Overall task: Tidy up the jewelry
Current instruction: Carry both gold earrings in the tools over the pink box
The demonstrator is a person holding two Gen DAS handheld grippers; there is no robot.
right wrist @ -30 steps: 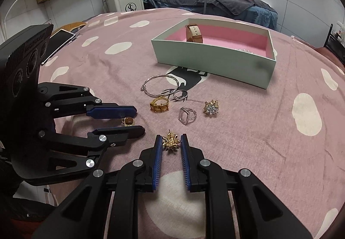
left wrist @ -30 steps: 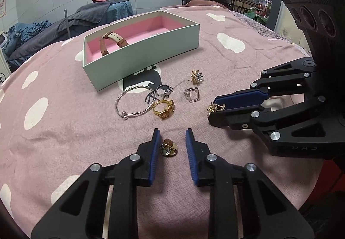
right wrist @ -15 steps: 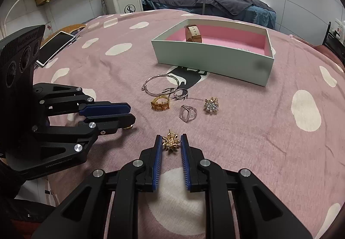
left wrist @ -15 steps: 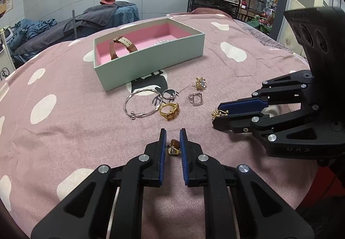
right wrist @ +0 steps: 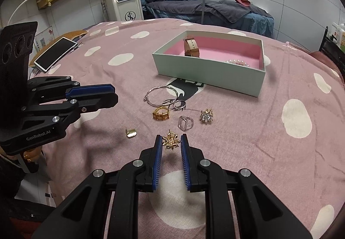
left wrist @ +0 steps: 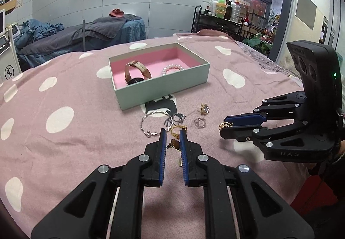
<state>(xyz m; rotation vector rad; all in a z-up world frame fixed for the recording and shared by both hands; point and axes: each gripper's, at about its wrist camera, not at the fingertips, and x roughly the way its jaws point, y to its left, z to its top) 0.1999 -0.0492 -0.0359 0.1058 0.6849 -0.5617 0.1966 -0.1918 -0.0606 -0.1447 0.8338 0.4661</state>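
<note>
My left gripper (left wrist: 172,133) is shut on a gold earring with a brown stone (left wrist: 174,143), lifted above the pink spotted cloth. My right gripper (right wrist: 171,138) is shut on a gold flower-shaped brooch (right wrist: 170,141), also lifted; it shows in the left wrist view (left wrist: 225,125) too. A mint box with pink lining (left wrist: 163,88) holds a brown-strap watch (left wrist: 138,72) and a pearl bracelet (left wrist: 172,68). On the cloth lie a silver bangle (right wrist: 160,96), a gold ring (right wrist: 161,114), a small silver ring (right wrist: 179,105), a square silver ring (right wrist: 185,122), a crystal brooch (right wrist: 206,116) and a small gold earring piece (right wrist: 131,133).
A phone (right wrist: 55,54) lies at the cloth's far left edge. A treatment bed (right wrist: 204,9), a white machine (right wrist: 121,2) and a lamp arm (left wrist: 86,13) stand behind the table. A shelf of bottles (left wrist: 224,13) is at the back right.
Both grippers have risen away from the cloth with their pieces. The left one closed on the brown-stone earring and lifted it. A small gold piece now lies where it was.
</note>
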